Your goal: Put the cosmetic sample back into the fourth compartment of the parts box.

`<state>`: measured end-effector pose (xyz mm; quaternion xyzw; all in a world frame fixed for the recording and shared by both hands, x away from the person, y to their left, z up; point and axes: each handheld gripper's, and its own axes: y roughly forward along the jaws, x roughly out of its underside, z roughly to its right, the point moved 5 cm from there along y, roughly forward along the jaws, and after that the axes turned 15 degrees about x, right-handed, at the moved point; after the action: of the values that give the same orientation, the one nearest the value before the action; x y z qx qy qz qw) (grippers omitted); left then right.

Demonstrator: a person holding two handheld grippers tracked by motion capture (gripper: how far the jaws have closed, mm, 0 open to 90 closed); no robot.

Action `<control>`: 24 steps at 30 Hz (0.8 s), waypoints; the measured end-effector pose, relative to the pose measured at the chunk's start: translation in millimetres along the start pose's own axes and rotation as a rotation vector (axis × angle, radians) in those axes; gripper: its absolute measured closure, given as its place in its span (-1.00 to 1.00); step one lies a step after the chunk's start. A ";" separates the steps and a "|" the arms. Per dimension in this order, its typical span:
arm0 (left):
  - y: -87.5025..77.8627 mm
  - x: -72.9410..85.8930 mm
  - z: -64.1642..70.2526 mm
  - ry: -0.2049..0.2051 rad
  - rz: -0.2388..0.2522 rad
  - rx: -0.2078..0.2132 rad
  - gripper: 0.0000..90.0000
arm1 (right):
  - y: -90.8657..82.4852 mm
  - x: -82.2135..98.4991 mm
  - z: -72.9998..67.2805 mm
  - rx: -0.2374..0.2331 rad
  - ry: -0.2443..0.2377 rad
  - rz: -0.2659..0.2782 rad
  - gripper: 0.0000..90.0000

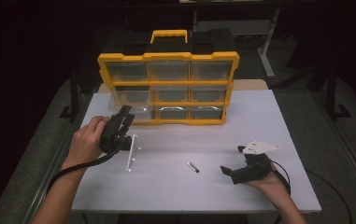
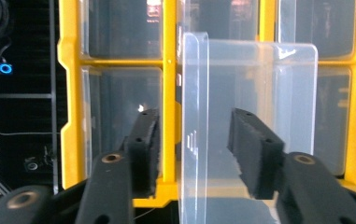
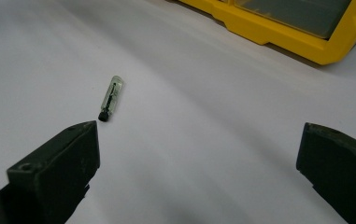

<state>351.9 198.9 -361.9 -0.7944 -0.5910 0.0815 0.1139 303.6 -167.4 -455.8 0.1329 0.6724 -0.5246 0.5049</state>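
Item: clear drawer (image 2: 241,116), pulled partway out of the yellow organizer (image 1: 168,88), upper centre of the high view, so it can take a part. My left gripper (image 2: 192,140) straddles its front wall, pads not pressing. My right gripper (image 3: 199,158) gapes wide near the small clear capsule (image 3: 110,98) lying mid-worktop (image 1: 175,140). Drawer: transparent, thin-walled.
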 end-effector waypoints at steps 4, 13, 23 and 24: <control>-0.6 -3.9 -1.1 -0.013 0.018 0.004 -0.04 | -0.1 0.7 0.1 0.000 0.007 -0.005 -1.00; -0.1 -9.6 3.3 -0.018 0.026 0.005 -0.24 | -0.8 0.7 0.1 -0.003 0.007 -0.001 -1.00; 0.2 -16.3 9.8 -0.012 0.040 0.011 -0.46 | -0.9 1.2 0.5 -0.001 0.011 -0.004 -1.00; 1.0 -17.6 11.6 -0.016 0.044 0.020 -0.49 | -0.9 1.2 0.4 0.000 0.009 -0.004 -1.00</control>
<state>344.7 182.7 -373.3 -0.8056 -0.5732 0.0960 0.1152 302.6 -168.6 -456.3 0.1338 0.6752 -0.5249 0.5007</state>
